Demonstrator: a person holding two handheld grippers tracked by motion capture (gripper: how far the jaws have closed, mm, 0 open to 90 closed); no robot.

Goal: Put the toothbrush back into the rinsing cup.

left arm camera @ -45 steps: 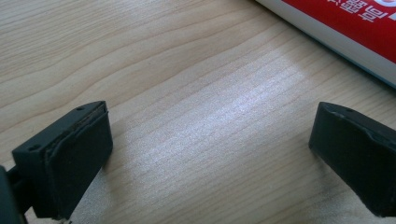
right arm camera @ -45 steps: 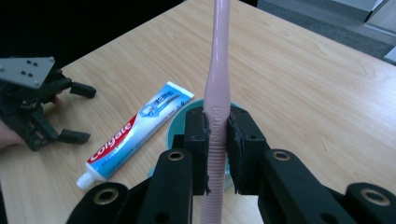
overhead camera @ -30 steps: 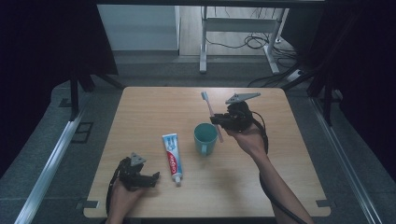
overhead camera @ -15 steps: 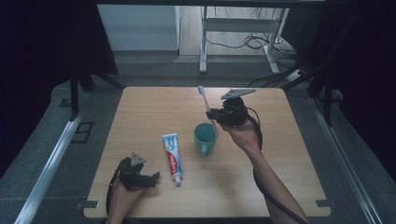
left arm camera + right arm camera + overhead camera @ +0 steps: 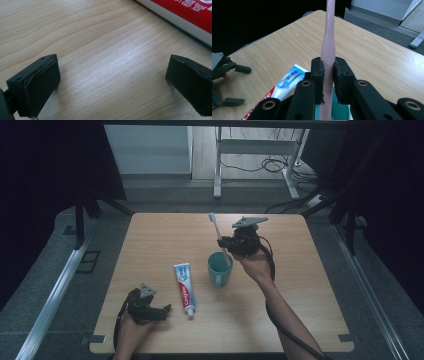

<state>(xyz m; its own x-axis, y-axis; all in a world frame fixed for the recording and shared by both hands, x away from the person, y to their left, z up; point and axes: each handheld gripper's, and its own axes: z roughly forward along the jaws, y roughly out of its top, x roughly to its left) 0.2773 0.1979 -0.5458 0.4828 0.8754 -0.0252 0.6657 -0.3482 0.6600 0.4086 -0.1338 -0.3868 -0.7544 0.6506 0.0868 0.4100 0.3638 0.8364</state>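
Right gripper (image 5: pixel 226 241) fingers clamp the pink toothbrush (image 5: pixel 218 234) upright over the teal mug (image 5: pixel 220 269) mid-bench, likely to stand it inside; left gripper (image 5: pixel 162 311) fingers apart near front edge.

A light wooden table (image 5: pixel 165 235) with a fine grain is seen standing on a grey floor (image 5: pixel 75 285). A toothpaste tube (image 5: pixel 184 281) is laid flat near the middle of the table. A teal cup (image 5: pixel 220 269) is stood upright just beside the tube. The left claw (image 5: pixel 161 312) is rested on the table near the front edge.
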